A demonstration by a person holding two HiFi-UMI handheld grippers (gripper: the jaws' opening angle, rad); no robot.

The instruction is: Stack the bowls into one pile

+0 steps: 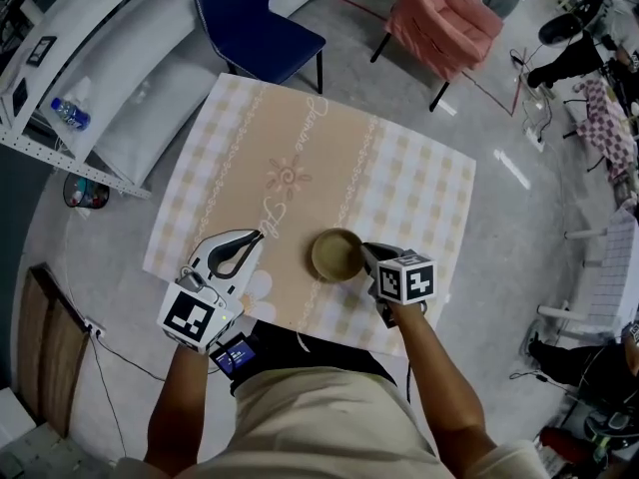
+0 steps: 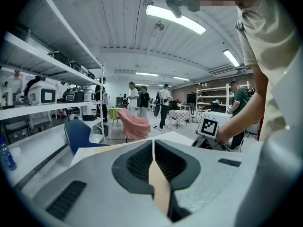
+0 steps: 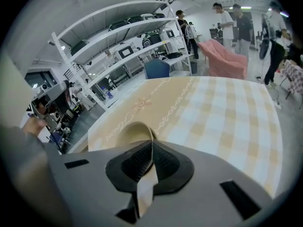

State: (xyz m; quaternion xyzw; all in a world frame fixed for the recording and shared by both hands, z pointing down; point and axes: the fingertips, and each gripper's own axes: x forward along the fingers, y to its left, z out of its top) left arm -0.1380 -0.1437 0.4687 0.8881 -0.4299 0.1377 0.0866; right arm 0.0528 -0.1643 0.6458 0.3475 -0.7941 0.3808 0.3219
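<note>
— Beige-and-white checked cloth over the whole table [image 1: 419, 183], blue chair [image 1: 255, 13] and pink chair [image 1: 439, 13] beyond the far edge. And on the cloth?

— Just one tan bowl [image 1: 336, 254] in sight, close to the near edge, about the middle. Upright, mouth up. Could be several nested; cannot tell from above.

— Any other bowl standing loose?

— None seen in any view. Looks like the pile made, or close to it, judging by that.

— And the right gripper [image 1: 365, 251]?

— At the bowl's right side, clenched on the rim. Thin tan wall pinched between the two dark pads [image 3: 163, 162] in the right gripper view, with the bowl [image 3: 129, 130] curving off to the left of the jaws.

— And the left gripper [image 1: 258, 238]?

— Left of the bowl, near it but apart, pointing toward the far side. Jaws pressed together at the tips with nothing between, only cloth showing through the gap lower down.

— So, for the next move?

— Bowl straight left of the right gripper and in its bite; round, so no long axis to mind. Right hand the nearer by far. Probably only a letting go of the rim and a drawing off to the right, kept level so as not to tip the bowl.
</note>
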